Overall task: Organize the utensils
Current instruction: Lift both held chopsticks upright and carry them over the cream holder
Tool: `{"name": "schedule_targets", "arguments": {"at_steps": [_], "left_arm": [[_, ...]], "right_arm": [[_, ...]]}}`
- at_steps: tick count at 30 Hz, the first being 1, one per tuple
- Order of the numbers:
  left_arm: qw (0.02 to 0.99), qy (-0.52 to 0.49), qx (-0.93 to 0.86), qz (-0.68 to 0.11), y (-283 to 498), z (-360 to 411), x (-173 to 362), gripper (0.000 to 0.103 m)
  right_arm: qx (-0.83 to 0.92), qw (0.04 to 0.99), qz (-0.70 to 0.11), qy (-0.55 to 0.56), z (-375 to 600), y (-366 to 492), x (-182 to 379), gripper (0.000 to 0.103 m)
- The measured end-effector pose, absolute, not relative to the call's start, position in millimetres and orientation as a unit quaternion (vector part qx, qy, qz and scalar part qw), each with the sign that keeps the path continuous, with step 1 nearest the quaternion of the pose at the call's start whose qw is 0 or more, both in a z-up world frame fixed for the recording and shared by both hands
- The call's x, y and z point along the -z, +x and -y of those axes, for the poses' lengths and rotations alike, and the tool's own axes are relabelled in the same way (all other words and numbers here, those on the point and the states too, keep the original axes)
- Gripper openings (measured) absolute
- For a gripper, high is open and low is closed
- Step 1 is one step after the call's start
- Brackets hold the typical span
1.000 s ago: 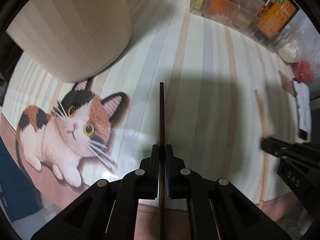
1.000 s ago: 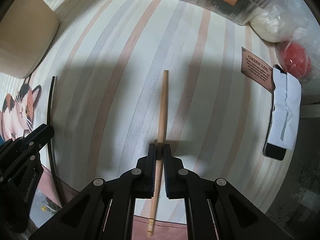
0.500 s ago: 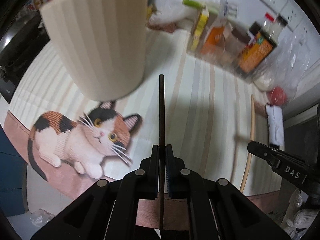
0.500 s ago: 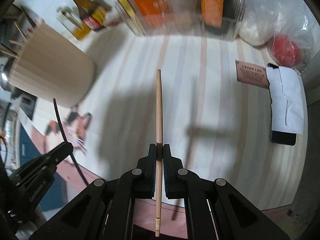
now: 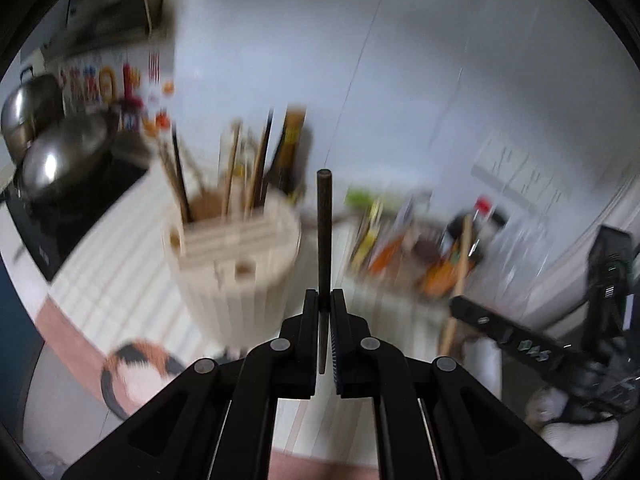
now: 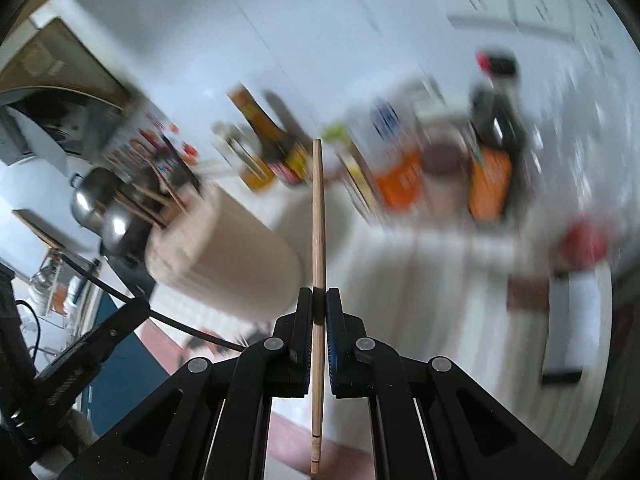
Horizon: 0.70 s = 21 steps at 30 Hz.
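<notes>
L gripper [image 5: 325, 300] jaws clamped on dark chopstick [image 5: 323, 232], R gripper [image 6: 319, 300] on wood chopstick [image 6: 317, 216]. Vs 0.5 s ago: both raised off mat, tilted level, holder [image 5: 236, 256] rim now visible.

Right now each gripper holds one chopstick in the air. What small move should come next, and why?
Probably carry the dark chopstick in the left gripper toward the open top of the holder, just to its left. The holder already has sticks standing in it, and the chopstick is clamped upright, clear of it. The right gripper with the light chopstick can follow.
</notes>
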<state>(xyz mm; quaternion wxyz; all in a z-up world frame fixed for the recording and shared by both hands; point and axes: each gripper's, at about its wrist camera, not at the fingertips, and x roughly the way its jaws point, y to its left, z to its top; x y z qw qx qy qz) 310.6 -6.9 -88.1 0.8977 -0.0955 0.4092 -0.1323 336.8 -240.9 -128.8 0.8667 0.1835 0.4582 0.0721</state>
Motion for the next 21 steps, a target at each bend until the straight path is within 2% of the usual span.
{"name": "schedule_targets", "arguments": {"at_steps": [11,15,21], "left_arm": [[0.946,-0.088,0.089,-0.3,363,-36,-28,0.003],[0.948,-0.084,0.06,-0.302,389,-58,-33,0.003],[0.935,-0.09,0.038,-0.34,421,-80,-5,0.003]], "right_arm": [[-0.107,0.914,-0.354,0.166,193,425,22,0.006],[-0.115,0.925,-0.328,0.156,161,460,11,0.006],[-0.124,0.935,-0.306,0.128,116,503,25,0.006]]}}
